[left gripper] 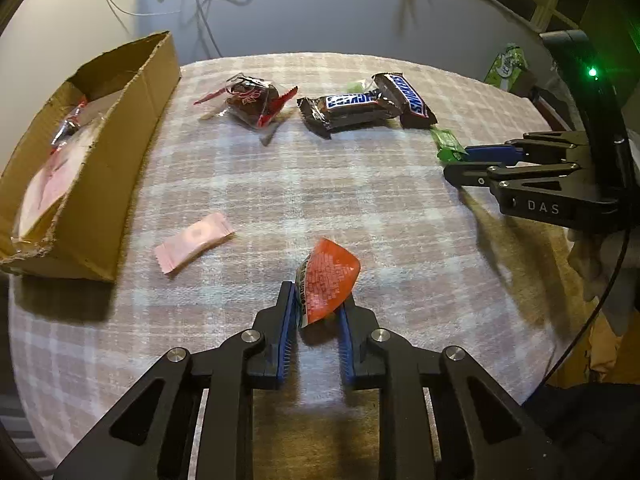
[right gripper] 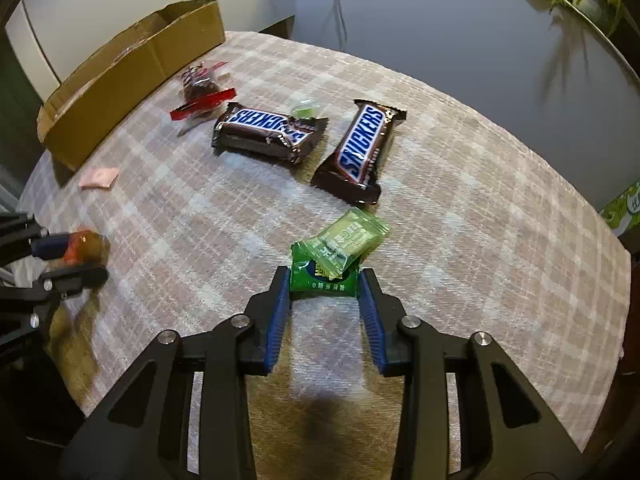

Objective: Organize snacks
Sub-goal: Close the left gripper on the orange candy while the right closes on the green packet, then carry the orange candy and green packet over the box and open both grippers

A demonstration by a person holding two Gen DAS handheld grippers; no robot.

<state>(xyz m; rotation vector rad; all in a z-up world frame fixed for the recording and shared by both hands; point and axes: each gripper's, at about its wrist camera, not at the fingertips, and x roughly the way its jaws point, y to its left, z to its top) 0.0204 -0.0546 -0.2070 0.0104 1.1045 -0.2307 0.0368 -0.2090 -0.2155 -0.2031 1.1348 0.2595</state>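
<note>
My left gripper (left gripper: 316,300) is shut on an orange snack packet (left gripper: 330,280), pinched between the blue pads just above the plaid tablecloth. In the right wrist view my right gripper (right gripper: 324,274) is shut on a dark green candy packet (right gripper: 320,282); a paler green packet (right gripper: 348,240) lies partly on top of it. Two Snickers bars (right gripper: 268,130) (right gripper: 362,148) lie beyond. A brown snack in clear wrap with red ends (left gripper: 250,100) and a pink packet (left gripper: 194,242) lie near the cardboard box (left gripper: 120,128) at the left, which holds some wrapped snacks.
The round table's edge (right gripper: 600,248) curves close on the right. A green carton (left gripper: 506,66) stands off the table's far right. A small pale green candy (right gripper: 304,108) sits behind the Snickers bars. Cables (left gripper: 208,20) trail on the dark floor beyond.
</note>
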